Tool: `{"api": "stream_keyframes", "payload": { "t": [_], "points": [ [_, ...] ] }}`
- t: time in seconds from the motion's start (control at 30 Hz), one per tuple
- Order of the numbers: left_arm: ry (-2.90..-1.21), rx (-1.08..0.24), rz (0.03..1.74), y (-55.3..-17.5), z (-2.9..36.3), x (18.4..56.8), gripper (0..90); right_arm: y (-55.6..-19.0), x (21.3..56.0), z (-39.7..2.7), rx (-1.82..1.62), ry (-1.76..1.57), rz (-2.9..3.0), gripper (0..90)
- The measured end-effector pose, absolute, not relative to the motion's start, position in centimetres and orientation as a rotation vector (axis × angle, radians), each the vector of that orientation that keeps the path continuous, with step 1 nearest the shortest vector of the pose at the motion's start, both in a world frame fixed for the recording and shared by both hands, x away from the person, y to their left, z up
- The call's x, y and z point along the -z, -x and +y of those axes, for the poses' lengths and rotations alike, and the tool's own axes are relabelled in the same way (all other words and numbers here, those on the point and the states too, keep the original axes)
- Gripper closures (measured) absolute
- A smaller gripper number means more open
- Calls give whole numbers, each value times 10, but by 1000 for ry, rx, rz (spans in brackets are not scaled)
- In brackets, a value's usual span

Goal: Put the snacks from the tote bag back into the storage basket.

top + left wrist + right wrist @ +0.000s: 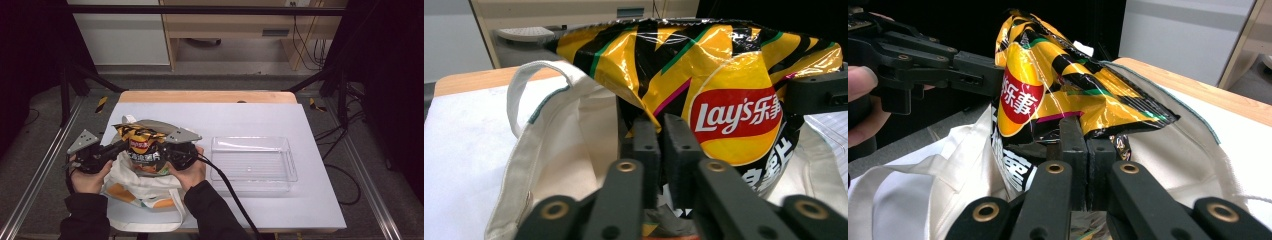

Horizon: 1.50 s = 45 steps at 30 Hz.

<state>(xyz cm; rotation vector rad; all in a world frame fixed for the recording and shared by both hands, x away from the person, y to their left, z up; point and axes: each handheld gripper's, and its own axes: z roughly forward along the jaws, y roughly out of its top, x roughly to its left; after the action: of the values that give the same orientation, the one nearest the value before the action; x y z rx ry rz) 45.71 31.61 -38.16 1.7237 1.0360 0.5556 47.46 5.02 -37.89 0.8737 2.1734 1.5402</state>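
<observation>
Lay's crisp bag (143,145), light, slippery, crushable, over tote bag (131,186) near table's front-left corner; left gripper (663,135) and right gripper (1087,145) clamp its side seams.

Lab recording bay, metal frame rails (40,165), trailing cables (307,45), paper-covered table (280,210)

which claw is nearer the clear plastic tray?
Right. The right claw grips the chip bag on the side facing the clear tray, with bare table between them. The left claw grips the bag's far side, over the tote bag.
</observation>
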Motion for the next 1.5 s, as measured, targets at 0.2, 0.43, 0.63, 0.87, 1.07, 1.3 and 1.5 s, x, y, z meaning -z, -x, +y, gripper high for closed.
{"api": "stream_keyframes", "payload": {
  "t": [0.2, 0.43, 0.63, 0.87, 1.07, 1.3, 1.5],
  "points": [
    [-1728, -567, 1018, -449, 315, 376, 893, -472, 376, 49, -1551, -896, 2153, 889],
    [-1697, -580, 968, -436, 313, 357, 900, -469, 361, 40, -1613, -905, 2107, 889],
    [-1660, -609, 939, -425, 309, 343, 900, -465, 344, 36, -1638, -891, 2078, 887],
    [-1636, -634, 910, -416, 301, 333, 900, -463, 330, 29, -1652, -871, 2058, 887],
    [-1606, -654, 891, -407, 294, 324, 900, -459, 318, 21, -1658, -859, 2052, 891],
    [-1581, -663, 862, -398, 286, 315, 900, -455, 304, 12, -1667, -837, 2047, 891],
    [-1575, -668, 852, -395, 279, 309, 900, -450, 296, 4, -1668, -820, 2048, 893]
  ]
}}
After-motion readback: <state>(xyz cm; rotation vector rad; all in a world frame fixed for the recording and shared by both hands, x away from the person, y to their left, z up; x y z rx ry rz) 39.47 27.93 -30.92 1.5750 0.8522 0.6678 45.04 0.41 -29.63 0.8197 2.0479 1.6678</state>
